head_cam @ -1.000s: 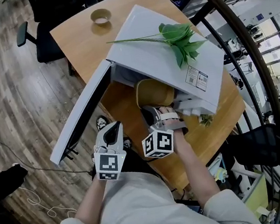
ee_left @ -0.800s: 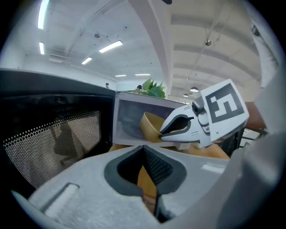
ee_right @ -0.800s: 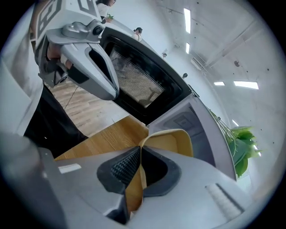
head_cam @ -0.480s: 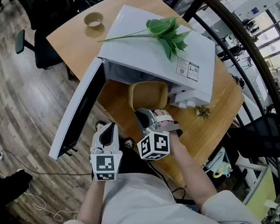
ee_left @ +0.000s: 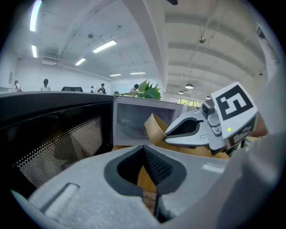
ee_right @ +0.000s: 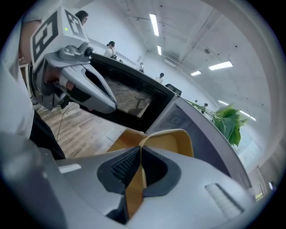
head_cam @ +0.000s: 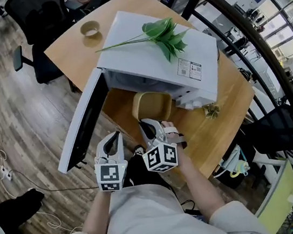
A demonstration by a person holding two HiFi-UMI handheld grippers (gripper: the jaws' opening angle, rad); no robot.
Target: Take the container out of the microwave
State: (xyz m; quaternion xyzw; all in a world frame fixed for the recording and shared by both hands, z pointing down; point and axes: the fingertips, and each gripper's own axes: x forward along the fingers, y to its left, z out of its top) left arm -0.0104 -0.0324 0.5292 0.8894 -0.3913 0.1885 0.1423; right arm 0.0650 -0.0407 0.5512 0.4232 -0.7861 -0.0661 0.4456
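Note:
A tan container (head_cam: 153,106) hangs just in front of the open white microwave (head_cam: 147,48), over the wooden table (head_cam: 226,102). My right gripper (head_cam: 149,128) is shut on the container's near rim. In the right gripper view, the container (ee_right: 178,143) wall runs between the closed pads of the right gripper (ee_right: 140,154). The microwave door (head_cam: 82,126) swings out to the left. My left gripper (head_cam: 112,143) hovers beside the door, left of the right one, with its jaws together and nothing in them. From the left gripper (ee_left: 145,154) view, the container (ee_left: 154,127) sits before the cavity.
A green leafy sprig (head_cam: 164,32) lies on top of the microwave. A small round bowl (head_cam: 89,28) stands at the table's far end, near an office chair (head_cam: 32,49). A small plant (head_cam: 210,111) sits right of the microwave. A dark railing (head_cam: 258,59) curves along the right.
My right gripper has drawn the container out of the microwave's cavity toward me. The left gripper has stayed beside the door.

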